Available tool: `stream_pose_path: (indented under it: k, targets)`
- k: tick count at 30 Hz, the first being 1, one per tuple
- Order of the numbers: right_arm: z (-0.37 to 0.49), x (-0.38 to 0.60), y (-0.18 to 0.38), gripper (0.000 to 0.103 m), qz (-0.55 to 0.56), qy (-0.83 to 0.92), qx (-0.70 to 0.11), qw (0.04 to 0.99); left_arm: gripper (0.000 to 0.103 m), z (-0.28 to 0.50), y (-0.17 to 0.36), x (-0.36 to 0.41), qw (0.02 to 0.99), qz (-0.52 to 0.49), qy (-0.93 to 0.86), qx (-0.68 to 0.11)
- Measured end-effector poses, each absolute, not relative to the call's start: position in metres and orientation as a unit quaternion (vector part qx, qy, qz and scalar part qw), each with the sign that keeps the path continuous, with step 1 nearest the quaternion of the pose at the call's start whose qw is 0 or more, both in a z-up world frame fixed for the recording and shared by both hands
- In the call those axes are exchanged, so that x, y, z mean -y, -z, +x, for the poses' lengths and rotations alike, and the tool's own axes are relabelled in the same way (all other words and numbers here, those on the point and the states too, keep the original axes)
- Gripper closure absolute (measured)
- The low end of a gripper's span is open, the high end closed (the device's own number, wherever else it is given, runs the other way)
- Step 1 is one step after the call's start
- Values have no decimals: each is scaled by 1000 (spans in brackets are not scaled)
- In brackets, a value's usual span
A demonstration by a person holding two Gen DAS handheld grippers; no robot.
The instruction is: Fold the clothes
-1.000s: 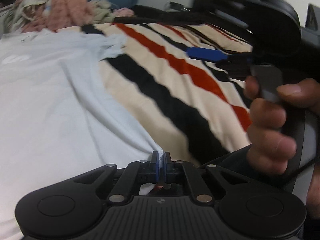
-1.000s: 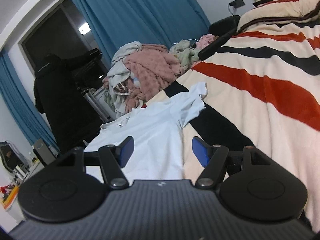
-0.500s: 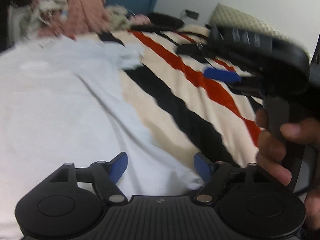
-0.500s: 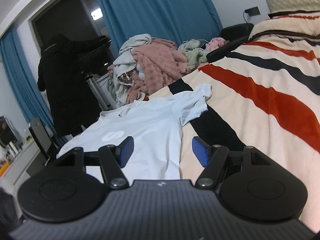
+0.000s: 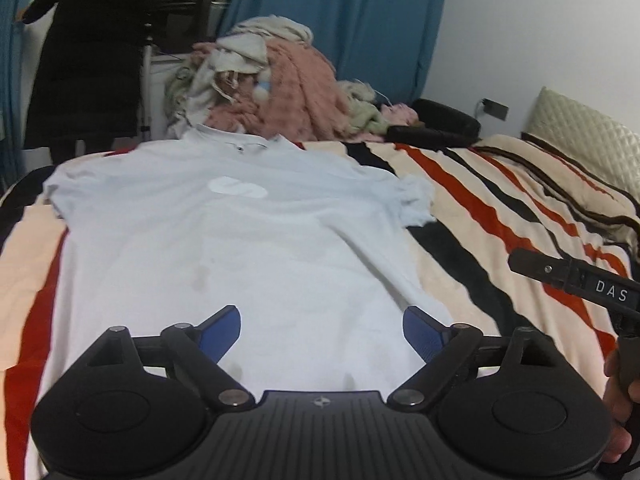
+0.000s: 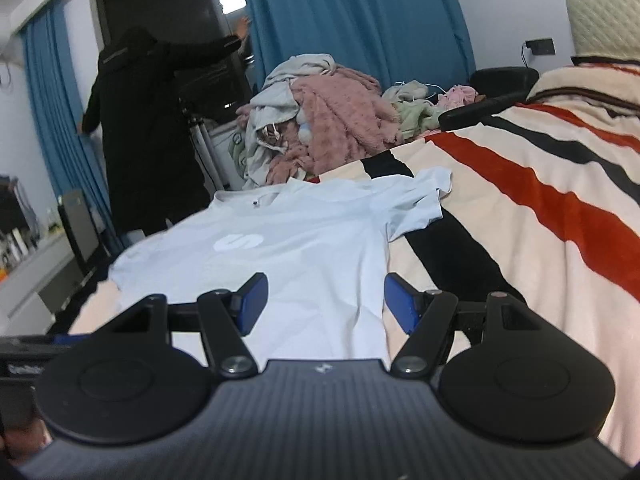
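Note:
A pale blue T-shirt lies spread flat, front up, on the striped blanket, collar at the far end. It also shows in the right wrist view. My left gripper is open and empty above the shirt's near hem. My right gripper is open and empty, raised over the shirt's near right part. The right gripper's body shows at the right edge of the left wrist view.
A heap of pink and grey clothes lies beyond the collar, also in the right wrist view. A person in black stands by the blue curtains. A black chair stands at the bed's far side.
My left gripper let go of the shirt's edge, opened, and rose back to look along the whole shirt. My right gripper stayed open and drew back slightly.

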State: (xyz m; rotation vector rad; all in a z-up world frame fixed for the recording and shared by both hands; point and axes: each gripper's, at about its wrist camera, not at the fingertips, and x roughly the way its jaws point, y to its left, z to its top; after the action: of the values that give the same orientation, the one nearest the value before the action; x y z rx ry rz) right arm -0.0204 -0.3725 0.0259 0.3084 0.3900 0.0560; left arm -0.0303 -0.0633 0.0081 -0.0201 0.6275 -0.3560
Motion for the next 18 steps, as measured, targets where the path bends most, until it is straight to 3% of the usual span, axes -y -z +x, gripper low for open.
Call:
stream_pose_path:
  k: [7,18]
  targets:
    - [-17,363,-26,35,145,-18,-208,967,3,-35,-12,38,940,-26,163,-299]
    - [-13,343,-41,36,131,-10,-240,962,2,-59,-13,26,949,-2,149,-276]
